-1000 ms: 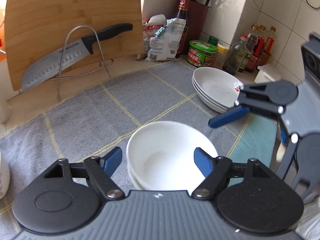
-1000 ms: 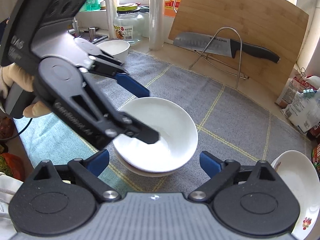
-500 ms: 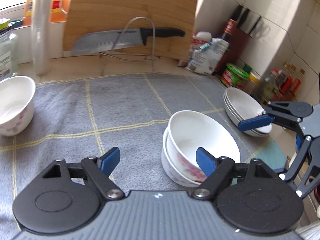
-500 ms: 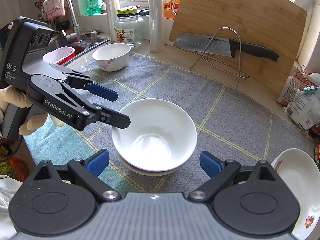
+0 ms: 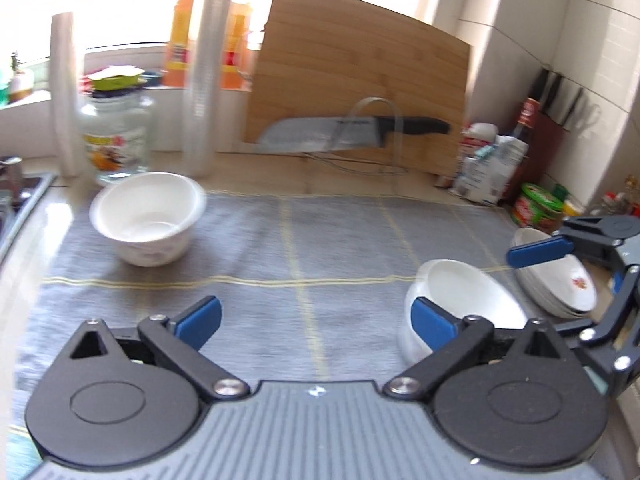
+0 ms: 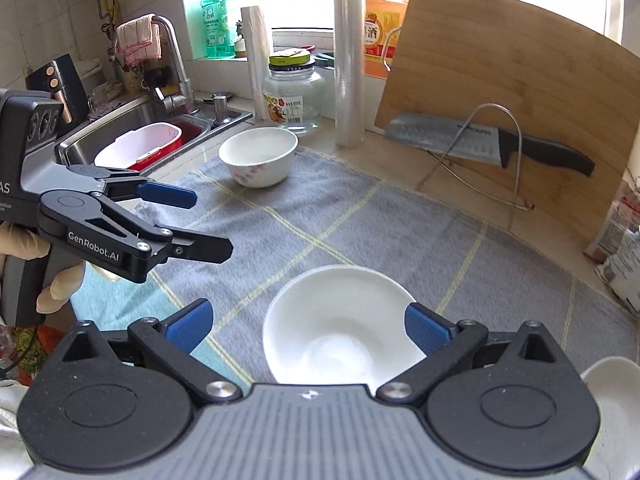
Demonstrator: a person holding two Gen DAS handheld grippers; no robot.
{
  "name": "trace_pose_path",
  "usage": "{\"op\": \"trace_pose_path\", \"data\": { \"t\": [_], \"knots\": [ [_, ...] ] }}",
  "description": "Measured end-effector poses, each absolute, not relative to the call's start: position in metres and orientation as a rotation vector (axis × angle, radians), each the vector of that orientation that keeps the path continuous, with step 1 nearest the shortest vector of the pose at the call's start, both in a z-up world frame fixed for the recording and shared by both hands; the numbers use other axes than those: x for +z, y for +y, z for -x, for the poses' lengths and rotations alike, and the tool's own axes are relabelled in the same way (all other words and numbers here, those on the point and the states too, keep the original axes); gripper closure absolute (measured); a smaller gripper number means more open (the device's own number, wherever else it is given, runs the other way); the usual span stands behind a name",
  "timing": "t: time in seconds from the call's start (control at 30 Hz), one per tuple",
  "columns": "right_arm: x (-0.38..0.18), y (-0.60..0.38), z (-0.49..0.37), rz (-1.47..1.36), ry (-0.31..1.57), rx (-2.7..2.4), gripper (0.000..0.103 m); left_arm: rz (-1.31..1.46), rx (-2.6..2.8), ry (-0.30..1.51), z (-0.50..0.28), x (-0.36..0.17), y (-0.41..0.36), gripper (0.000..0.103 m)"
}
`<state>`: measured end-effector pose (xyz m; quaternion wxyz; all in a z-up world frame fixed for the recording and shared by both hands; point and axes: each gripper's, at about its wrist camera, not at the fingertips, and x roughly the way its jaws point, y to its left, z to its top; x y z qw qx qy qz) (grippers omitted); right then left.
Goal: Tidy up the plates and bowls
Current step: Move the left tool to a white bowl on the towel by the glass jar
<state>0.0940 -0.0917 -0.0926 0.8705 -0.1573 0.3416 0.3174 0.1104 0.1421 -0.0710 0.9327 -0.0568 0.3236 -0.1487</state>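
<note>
- Stacked bowls (image 6: 340, 324) sit on the grey mat (image 6: 360, 216); a lone bowl (image 6: 259, 156) stands near the sink (image 6: 100, 136), plates (image 5: 560, 284) at the mat's far right.
- Knife (image 6: 480, 142) on its wire stand, against the cutting board (image 6: 500, 80), at the back of the bench.
- Left gripper (image 6: 212, 222): jaws open, empty, just widened; it has swung off the stack towards the lone bowl.
- Right gripper (image 6: 308, 324): jaws just opened fully, either side of the stack, not gripping.
</note>
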Motion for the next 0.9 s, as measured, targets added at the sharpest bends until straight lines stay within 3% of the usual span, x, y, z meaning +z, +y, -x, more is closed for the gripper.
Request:
{"op": "trace_pose_path", "data": {
  "t": [0.47,0.9],
  "knots": [
    [-0.101,0.031,-0.118,0.365,0.696,0.522,0.0,0.011,-0.319,0.637,-0.157,-0.078,0.258,0.002],
    [-0.118,0.096,-0.153,0.467,0.692,0.532,0.0,-0.012,-0.395,0.657,-0.234,-0.072,0.283,0.002]
  ]
}}
